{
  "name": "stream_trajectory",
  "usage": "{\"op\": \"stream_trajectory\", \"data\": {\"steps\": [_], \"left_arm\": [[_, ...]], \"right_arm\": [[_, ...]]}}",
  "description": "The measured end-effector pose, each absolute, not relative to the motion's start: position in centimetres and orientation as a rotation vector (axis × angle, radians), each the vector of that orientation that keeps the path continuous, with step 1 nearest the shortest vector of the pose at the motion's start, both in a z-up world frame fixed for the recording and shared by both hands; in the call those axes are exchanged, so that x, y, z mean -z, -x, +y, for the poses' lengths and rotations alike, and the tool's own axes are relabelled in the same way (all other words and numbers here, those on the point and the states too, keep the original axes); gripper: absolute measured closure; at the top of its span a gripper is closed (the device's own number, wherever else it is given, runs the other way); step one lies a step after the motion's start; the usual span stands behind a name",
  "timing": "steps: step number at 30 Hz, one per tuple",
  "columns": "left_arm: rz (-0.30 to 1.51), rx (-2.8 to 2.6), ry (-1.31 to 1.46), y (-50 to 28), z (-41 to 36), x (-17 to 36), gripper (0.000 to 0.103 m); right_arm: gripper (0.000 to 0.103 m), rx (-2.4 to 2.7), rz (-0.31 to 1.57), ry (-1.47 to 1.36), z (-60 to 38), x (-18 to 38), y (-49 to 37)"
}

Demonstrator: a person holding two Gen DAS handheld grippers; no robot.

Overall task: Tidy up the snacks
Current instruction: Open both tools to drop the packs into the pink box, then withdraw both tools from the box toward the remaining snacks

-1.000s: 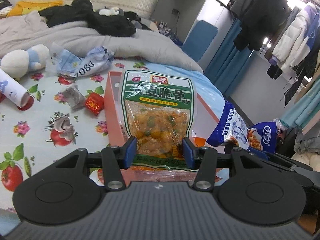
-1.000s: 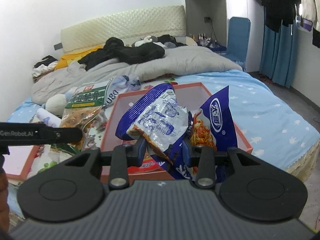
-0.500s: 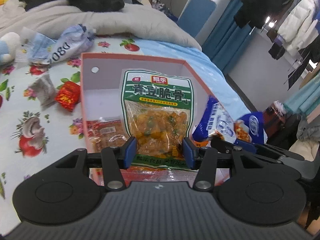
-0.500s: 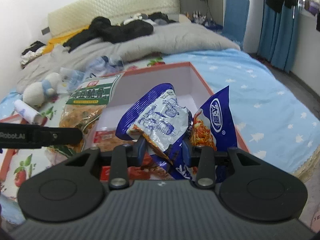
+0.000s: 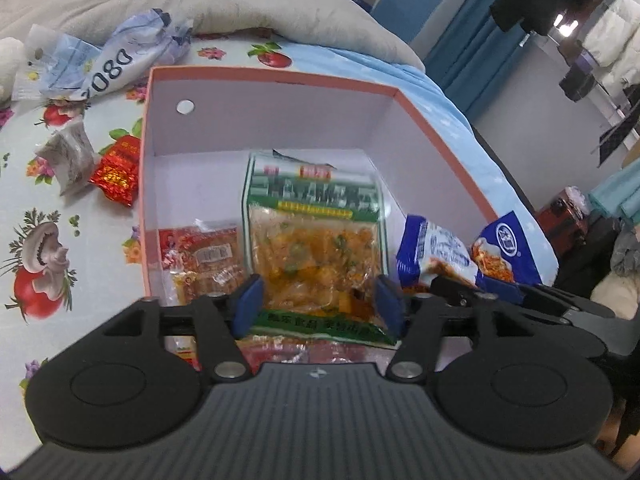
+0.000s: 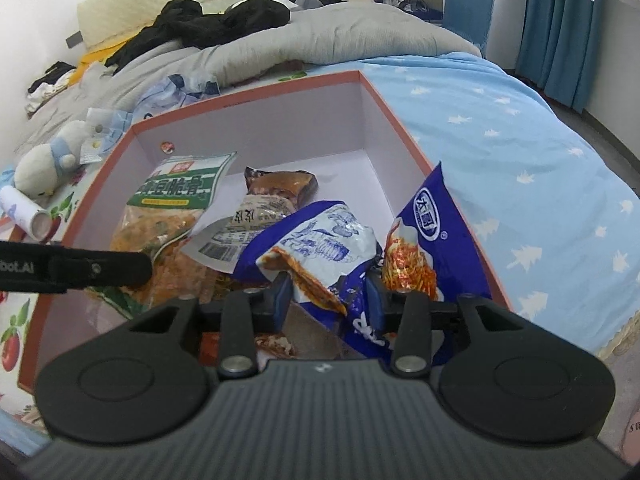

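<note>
Both grippers reach into the pink box (image 5: 276,76), which sits on the bed (image 6: 520,128). The left gripper (image 5: 318,304) has just been opening: its fingers (image 5: 248,300) stand wide, and the green snack pouch (image 5: 316,240) lies between them, blurred and apparently slipping free onto the box floor, with no pad visibly pressing it. The right gripper (image 6: 328,300) has opened only slightly; its fingers are narrow and appear to pinch the lower part of the blue noodle packets (image 6: 332,248), 2 of them bunched together over the right near part of the box. Other packs lie inside: a red pack (image 5: 204,256) at left near and a brown-and-white pack (image 6: 264,204) toward the middle. Outside, to the left of the box, a small red packet (image 5: 116,170) and a grey sachet (image 5: 70,156) wait on the fruit-print sheet (image 5: 44,240).

Likely risks: the taller blue packet leans at the right wall, so a release from here could tip it over the rim onto the bed. The pouch may land on the red pack and rest tilted. The 2 grippers work close together, so a sideways withdrawal could knock one against the other or drag a packet out.
</note>
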State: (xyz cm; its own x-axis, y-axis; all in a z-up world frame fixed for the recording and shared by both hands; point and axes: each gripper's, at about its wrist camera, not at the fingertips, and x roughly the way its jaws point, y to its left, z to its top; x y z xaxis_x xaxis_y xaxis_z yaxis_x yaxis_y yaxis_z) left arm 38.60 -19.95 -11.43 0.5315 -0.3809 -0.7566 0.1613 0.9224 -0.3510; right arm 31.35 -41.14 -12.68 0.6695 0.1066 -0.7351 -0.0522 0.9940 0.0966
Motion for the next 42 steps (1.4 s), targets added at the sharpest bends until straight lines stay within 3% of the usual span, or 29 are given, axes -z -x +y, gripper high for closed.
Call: {"op": "stream_trajectory", "data": {"steps": [1, 2, 4, 24, 42], "left_arm": [[0.959, 0.325, 0.257, -38.6, -19.9, 11.4, 0.025], [0.958, 0.321, 0.263, -38.5, -19.8, 11.1, 0.025], [0.947, 0.32, 0.264, -38.2, -19.6, 10.5, 0.025], [0.803, 0.335, 0.259, -26.9, -15.0, 3.2, 0.025], [0.721, 0.306, 0.245, -19.1, -9.3, 1.7, 0.025]], "right_arm": [[0.052, -0.092, 0.836, -0.076, -41.2, 12.6, -31.3], [0.04, -0.088, 0.84, -0.08, -41.2, 12.5, -31.4], [0.032, -0.085, 0.827, -0.078, -41.4, 12.1, -31.0], [0.032, -0.081, 0.681, -0.167, -39.2, 6.0, -21.2], [0.032, -0.116, 0.57, -0.173, -34.3, 4.2, -15.1]]}}
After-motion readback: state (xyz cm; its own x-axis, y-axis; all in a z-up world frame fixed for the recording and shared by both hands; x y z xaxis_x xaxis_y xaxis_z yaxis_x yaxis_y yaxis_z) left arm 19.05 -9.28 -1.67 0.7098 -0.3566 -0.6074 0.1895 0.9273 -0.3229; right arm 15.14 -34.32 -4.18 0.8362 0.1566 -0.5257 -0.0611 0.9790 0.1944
